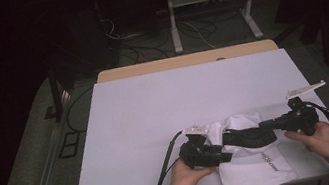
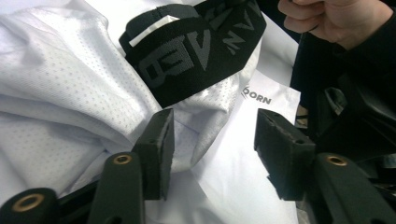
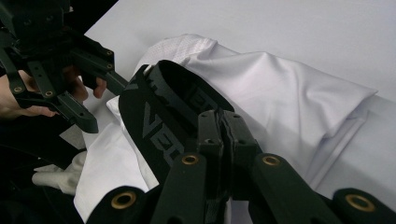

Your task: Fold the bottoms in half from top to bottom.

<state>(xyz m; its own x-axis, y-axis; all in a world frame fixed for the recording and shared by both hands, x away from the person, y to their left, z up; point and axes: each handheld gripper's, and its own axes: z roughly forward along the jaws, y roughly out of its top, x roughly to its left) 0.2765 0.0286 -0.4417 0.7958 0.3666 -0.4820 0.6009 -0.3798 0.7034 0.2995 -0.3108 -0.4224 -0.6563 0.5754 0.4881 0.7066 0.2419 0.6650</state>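
The white worktop (image 1: 157, 124) carries almost nothing; all the work is at its near edge, close to my hands. There lies the white garment (image 1: 250, 164), made of a light mesh fabric, crumpled and partly folded, with one part hanging a little over the near edge. I judge it is kept so close because both grippers must reach it together.

Across the top of the garment runs its black waistband (image 1: 248, 137), a wide elastic with grey letters. It is lifted from the cloth and pulled to the right, so the band is stretched open instead of lying flat.

My right gripper (image 3: 223, 140) has its jaws pressed together on this waistband; the elastic is pinched between them. I think this grip holds the garment in place while the other side is arranged.

My left gripper (image 2: 212, 144) stands with jaws apart, over the white fabric just beside the waistband. The fabric lies between the jaws, but the pads do not press on it. In my judgement it is free to take a new hold.
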